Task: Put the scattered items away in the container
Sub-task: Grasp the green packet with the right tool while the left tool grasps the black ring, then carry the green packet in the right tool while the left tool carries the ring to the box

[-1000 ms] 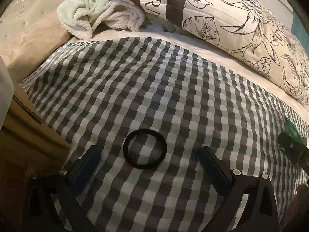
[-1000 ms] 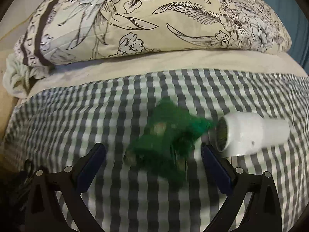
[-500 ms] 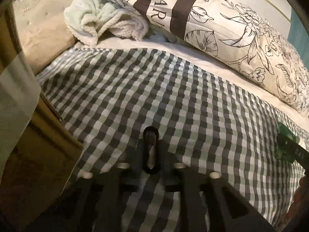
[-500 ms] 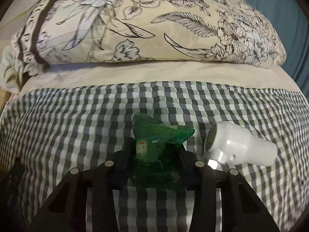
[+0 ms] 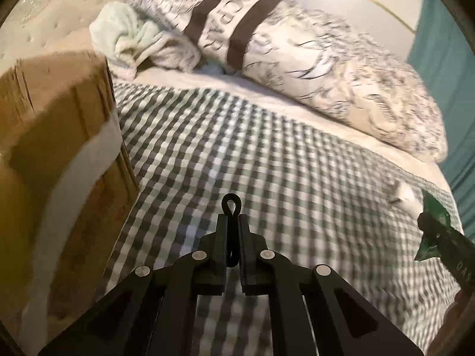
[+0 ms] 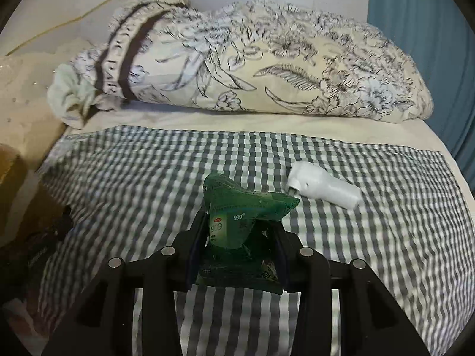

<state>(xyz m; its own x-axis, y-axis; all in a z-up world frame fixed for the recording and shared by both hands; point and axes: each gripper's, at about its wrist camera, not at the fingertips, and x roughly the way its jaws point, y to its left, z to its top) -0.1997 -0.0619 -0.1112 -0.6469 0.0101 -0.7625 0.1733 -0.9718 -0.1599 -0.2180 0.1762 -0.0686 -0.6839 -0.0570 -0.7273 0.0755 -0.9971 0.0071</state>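
Pinching a thin black rubber ring (image 5: 231,207) flat into a loop, the left gripper (image 5: 233,222) hangs above the checked cloth (image 5: 267,163) beside a brown cardboard box (image 5: 59,148). The right gripper (image 6: 237,234) clamps a crinkled green packet (image 6: 237,207) printed "999", near a white plastic cylinder (image 6: 323,190).

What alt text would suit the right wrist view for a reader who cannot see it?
The right gripper clamps a green packet above a checked bedspread. A white cylinder lies to its right, with a floral pillow behind.
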